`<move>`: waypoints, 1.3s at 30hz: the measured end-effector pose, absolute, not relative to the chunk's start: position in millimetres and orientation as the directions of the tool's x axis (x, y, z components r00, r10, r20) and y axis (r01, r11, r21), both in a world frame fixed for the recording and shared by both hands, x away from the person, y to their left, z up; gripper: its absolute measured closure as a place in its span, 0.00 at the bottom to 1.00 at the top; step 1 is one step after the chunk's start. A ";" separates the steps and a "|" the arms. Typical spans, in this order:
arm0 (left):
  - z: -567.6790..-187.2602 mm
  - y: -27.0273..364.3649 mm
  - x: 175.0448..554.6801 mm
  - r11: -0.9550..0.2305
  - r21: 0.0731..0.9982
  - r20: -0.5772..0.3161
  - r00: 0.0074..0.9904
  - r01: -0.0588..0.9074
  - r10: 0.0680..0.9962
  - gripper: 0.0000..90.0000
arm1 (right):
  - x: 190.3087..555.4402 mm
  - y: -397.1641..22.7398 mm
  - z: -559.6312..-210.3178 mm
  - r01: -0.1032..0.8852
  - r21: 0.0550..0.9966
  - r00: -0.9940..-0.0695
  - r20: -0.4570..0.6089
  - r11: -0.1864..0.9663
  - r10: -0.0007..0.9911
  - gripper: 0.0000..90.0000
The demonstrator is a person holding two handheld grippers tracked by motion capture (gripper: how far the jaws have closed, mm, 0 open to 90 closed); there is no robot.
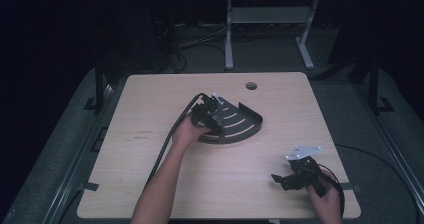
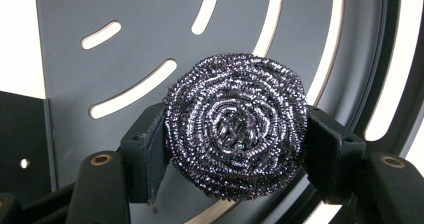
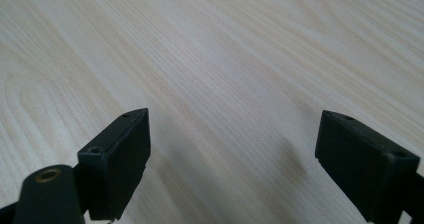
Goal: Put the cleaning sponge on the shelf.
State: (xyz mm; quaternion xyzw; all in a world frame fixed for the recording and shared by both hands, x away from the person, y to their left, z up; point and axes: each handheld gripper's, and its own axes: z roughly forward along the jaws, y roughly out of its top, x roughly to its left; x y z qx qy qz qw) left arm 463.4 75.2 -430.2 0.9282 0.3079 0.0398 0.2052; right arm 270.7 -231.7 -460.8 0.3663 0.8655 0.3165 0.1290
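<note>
While facing the camera, the scourer [image 2: 235, 126] sits clamped.

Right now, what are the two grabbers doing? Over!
Left gripper shut on steel wool scrubber, over the dark slotted tray. Right gripper open, nothing between its jaws, low over the wooden table. Nothing in the way.

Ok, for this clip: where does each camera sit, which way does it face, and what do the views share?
High view: above the person's side, looking forward and down at the table; both forearms and hand-held grippers show.
Left gripper view: on the left hand-held gripper, facing a scourer in its jaws, over a slotted tray.
Right gripper view: on the right hand-held gripper, jaws apart, facing bare table.
Shared: high and left gripper views both show the tray.
</note>
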 end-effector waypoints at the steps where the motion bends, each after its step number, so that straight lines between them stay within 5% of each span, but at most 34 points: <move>1: -430.2 75.1 463.2 -0.729 0.405 -0.045 0.808 0.552 0.587 0.37 | 270.8 -231.6 -460.8 0.552 0.643 -0.699 0.008 0.531 0.716 0.16; 39: -422.3 84.9 460.4 -0.702 0.438 -0.050 0.795 0.562 0.605 0.21 | 272.0 -230.3 -459.1 0.545 0.644 -0.700 -0.003 0.537 0.714 0.16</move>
